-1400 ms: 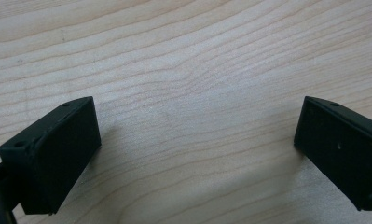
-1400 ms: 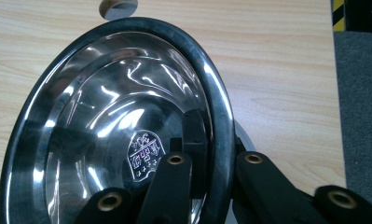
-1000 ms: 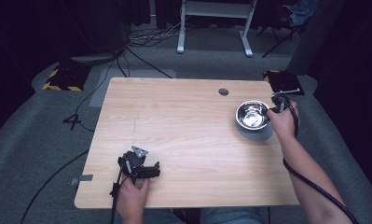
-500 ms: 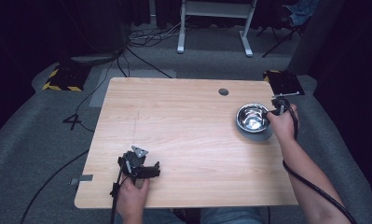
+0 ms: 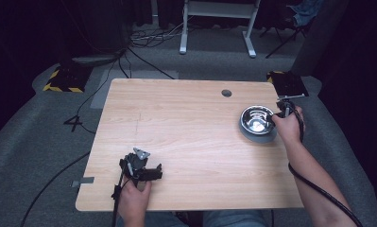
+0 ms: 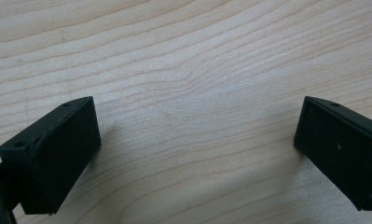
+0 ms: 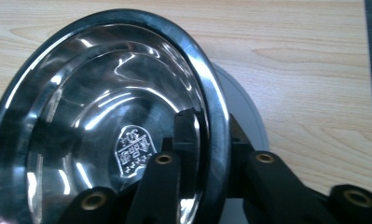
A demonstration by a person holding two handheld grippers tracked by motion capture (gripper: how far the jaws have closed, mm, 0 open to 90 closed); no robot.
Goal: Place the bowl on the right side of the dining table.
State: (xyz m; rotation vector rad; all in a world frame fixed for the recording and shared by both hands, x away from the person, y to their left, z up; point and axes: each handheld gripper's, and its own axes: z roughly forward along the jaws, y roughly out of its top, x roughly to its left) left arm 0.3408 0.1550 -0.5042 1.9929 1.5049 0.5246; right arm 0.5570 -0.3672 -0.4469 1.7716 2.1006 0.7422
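Right jaws just eased open; bowl rim between them.

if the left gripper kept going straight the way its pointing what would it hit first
The bare wooden table. The left gripper is open with nothing between its jaws, and its own view looks down onto wood grain, so the tabletop likely comes first, though the depth is unclear.

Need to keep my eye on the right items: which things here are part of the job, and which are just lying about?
In the job:
- steel bowl, its rim between the right gripper's jaws
- grey base under the bowl

Lying about:
- left gripper, open, resting on the table, nothing between its jaws
- black plate off the table's far right corner
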